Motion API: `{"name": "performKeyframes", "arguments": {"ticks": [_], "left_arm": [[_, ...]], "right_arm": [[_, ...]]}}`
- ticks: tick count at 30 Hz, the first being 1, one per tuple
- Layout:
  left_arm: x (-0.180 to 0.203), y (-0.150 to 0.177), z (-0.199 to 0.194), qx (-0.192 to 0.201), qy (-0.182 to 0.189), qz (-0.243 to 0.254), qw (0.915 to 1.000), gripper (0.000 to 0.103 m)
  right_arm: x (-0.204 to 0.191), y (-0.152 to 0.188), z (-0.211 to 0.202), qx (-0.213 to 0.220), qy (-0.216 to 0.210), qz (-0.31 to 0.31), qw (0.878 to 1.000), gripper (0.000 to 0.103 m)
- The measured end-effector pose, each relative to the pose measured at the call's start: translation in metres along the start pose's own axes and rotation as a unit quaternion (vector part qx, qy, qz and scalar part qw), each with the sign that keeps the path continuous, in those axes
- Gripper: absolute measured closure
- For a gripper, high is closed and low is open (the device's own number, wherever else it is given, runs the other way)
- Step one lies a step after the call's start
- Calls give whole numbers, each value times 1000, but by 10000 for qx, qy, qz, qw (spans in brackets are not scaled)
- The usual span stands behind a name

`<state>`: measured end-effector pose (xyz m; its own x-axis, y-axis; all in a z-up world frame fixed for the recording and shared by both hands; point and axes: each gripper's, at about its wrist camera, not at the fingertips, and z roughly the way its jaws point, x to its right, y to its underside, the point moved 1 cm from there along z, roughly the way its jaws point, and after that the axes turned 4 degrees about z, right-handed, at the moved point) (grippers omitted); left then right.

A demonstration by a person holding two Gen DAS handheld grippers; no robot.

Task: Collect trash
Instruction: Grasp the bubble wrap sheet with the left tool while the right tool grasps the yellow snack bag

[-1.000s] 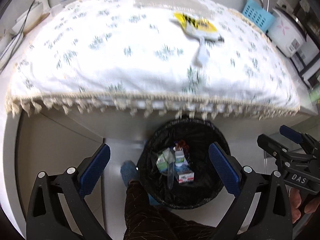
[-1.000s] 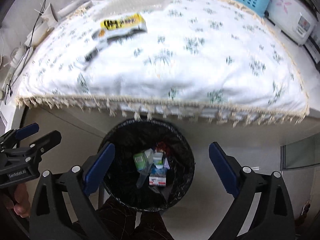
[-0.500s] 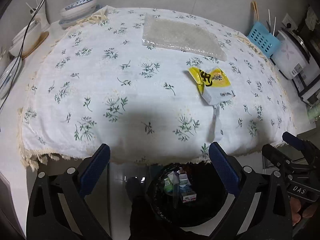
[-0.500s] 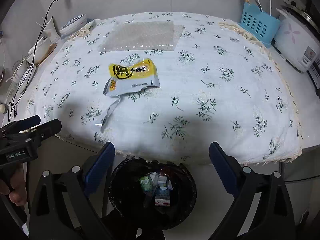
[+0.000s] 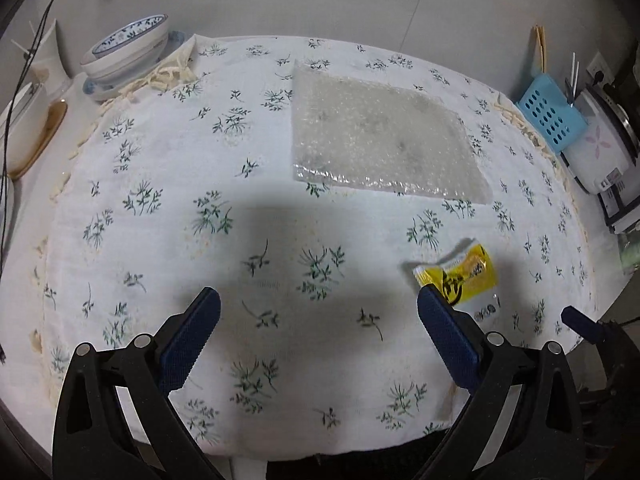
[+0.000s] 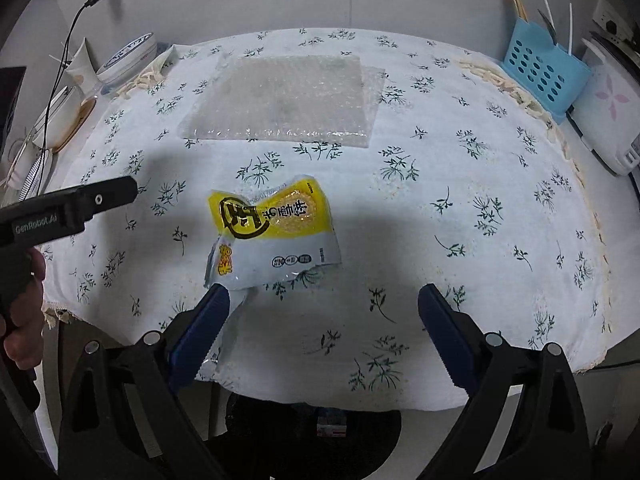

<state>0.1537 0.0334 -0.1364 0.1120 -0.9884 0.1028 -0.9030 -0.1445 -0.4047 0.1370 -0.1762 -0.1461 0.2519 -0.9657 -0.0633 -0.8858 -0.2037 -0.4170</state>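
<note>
Reach phase of trash collection. Two pieces of trash lay on the cloth-covered surface (image 6: 500, 152): an opened yellow-and-white snack wrapper (image 6: 272, 228) near the front edge and a sheet of bubble wrap (image 6: 280, 100) farther back. The black-lined trash bin (image 6: 316, 436) stood on the floor below the front edge, partly in view, with some packaging already inside.

The right gripper (image 6: 320, 326) hovered over the front edge, fingers spread wide and holding nothing; its left finger (image 6: 200, 336) overlapped the wrapper's torn lower corner in the view (contact could not be judged). The left gripper (image 5: 316, 330) likewise stood wide open and empty above bare cloth, the wrapper (image 5: 464, 276) lying just beyond its right finger (image 5: 448, 336).

The next move probably called for the right gripper to shift left and descend so that both fingers straddled the wrapper, then close on the thin film. Being flat and light, the wrapper might slide or crumple rather than lift cleanly.
</note>
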Motion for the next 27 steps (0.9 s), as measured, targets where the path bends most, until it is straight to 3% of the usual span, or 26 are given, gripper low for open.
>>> {"name": "performKeyframes", "arguments": {"ticks": [13,27], "left_arm": [[-6,-96,92,-472,55,102,9988,6],[14,-127,134,-1148,-474,515,9909,5]], "right_arm": [[5,-20,20,-359,364,-5,9987,12],[-31,-41,47,-817,85,-554,9951,12]]}}
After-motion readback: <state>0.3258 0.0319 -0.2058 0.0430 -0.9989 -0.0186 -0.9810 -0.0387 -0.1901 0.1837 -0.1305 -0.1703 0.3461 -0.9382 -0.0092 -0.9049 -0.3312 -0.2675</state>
